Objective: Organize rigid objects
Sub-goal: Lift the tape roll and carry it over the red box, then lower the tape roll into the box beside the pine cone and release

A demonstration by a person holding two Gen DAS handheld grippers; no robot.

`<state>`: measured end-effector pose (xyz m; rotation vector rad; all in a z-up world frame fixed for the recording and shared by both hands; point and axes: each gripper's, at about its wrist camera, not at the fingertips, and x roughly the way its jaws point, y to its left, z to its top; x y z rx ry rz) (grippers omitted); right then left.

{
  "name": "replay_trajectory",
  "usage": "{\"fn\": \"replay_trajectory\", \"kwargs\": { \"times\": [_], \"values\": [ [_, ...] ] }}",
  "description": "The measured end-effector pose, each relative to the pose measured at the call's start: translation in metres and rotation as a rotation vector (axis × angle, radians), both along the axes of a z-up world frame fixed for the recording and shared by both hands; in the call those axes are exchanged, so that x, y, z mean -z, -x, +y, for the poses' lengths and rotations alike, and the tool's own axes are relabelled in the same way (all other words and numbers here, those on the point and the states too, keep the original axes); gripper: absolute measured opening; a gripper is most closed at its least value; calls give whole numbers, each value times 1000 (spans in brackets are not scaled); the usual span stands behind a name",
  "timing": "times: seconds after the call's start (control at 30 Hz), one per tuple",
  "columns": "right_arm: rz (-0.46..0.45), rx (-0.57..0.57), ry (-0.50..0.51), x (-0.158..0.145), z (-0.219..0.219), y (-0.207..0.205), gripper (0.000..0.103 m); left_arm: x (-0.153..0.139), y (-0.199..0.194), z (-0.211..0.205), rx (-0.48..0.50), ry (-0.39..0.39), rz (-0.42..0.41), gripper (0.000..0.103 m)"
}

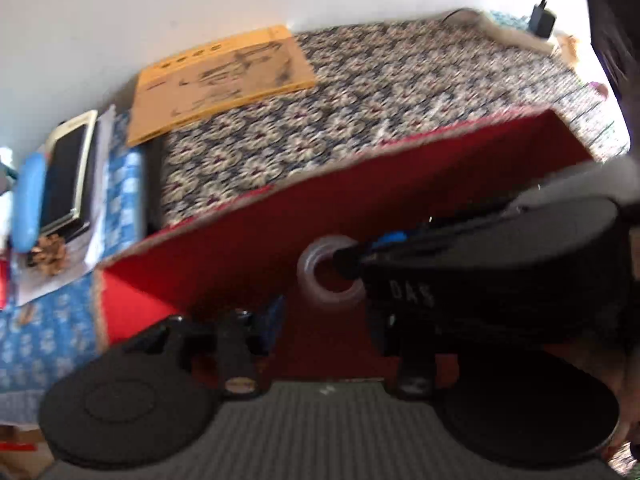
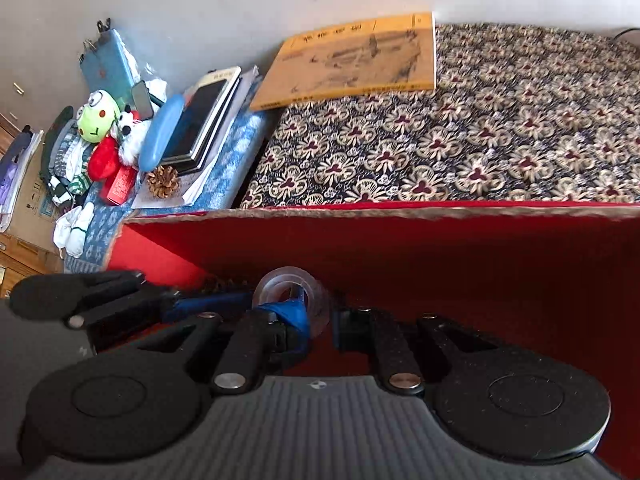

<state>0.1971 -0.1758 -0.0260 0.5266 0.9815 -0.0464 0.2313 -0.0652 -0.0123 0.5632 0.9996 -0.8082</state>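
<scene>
A clear tape roll (image 2: 286, 290) lies low inside the red cardboard box (image 2: 400, 213). My right gripper (image 2: 316, 320) is shut on the roll's wall, with its blue-tipped left finger through the hole and the other finger outside. In the left wrist view the same roll (image 1: 316, 280) sits near the box's middle, and the right gripper (image 1: 480, 264) comes in from the right, one tip inside the hole. My left gripper (image 1: 328, 320) hovers over the red box (image 1: 360, 152) just short of the roll, open and holding nothing. This view is motion-blurred.
A yellow book (image 2: 352, 60) lies on the flower-patterned cloth (image 2: 480, 132) behind the box. To the left a blue cloth holds a blue case (image 2: 160, 136), a stack of flat devices (image 2: 204, 120), a pine cone (image 2: 163, 181) and plush toys (image 2: 100, 120). A wall stands behind.
</scene>
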Motion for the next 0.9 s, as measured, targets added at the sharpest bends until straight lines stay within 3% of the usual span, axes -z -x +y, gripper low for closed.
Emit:
{"fn": "replay_trajectory", "kwargs": {
  "times": [0.1, 0.2, 0.33, 0.53, 0.9],
  "values": [
    [13, 6, -40, 10, 0, -5, 0, -5, 3, 11, -1, -5, -26, 44],
    [1, 29, -188, 20, -10, -9, 0, -11, 4, 26, -13, 32, -28, 44],
    [-18, 46, -290, 25, -14, -8, 0, -8, 10, 34, -11, 39, -78, 43],
    [-28, 96, -363, 30, -21, 2, 0, 0, 16, 26, -8, -21, -160, 43],
    [-25, 127, -311, 26, -16, 11, 0, 3, 23, 23, 29, -46, -191, 44]
  ]
}}
